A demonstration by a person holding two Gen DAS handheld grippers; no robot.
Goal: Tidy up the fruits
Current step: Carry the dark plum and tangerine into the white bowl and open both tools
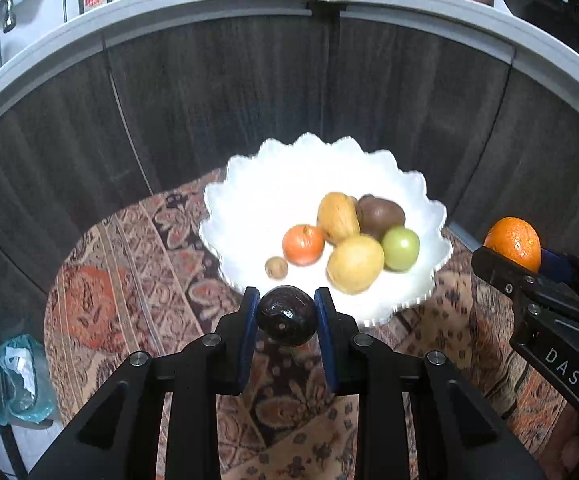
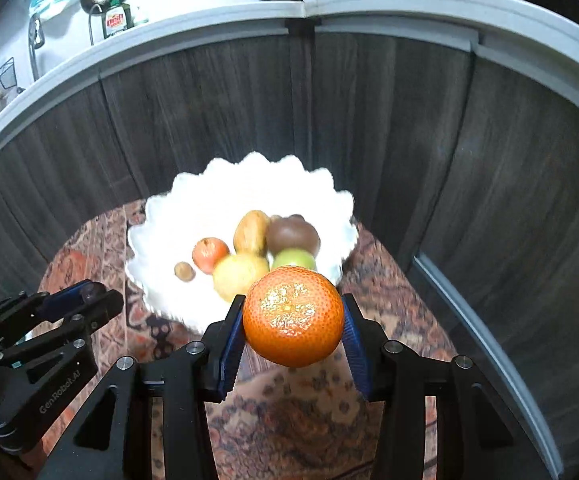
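A white scalloped bowl [image 1: 249, 184] [image 2: 193, 196] stands on a patterned cloth and holds several fruits: a small orange [image 1: 303, 244], yellow fruits [image 1: 355, 263], a green apple [image 1: 400, 249], a brown fruit [image 1: 381, 212] and a small nut-like fruit [image 1: 276, 267]. My left gripper [image 1: 287, 312] is shut on a dark avocado [image 1: 287, 315], held just before the bowl's near rim. My right gripper [image 2: 293, 324] is shut on a large orange [image 2: 292, 316] [image 1: 514, 243], held right of the bowl and above the cloth.
The patterned cloth [image 1: 129, 264] covers a small round table. Dark wood cabinet fronts [image 1: 217, 92] curve behind it under a grey countertop [image 1: 209, 0] with bottles and kitchenware. A bluish plastic bag [image 1: 15, 380] lies at lower left.
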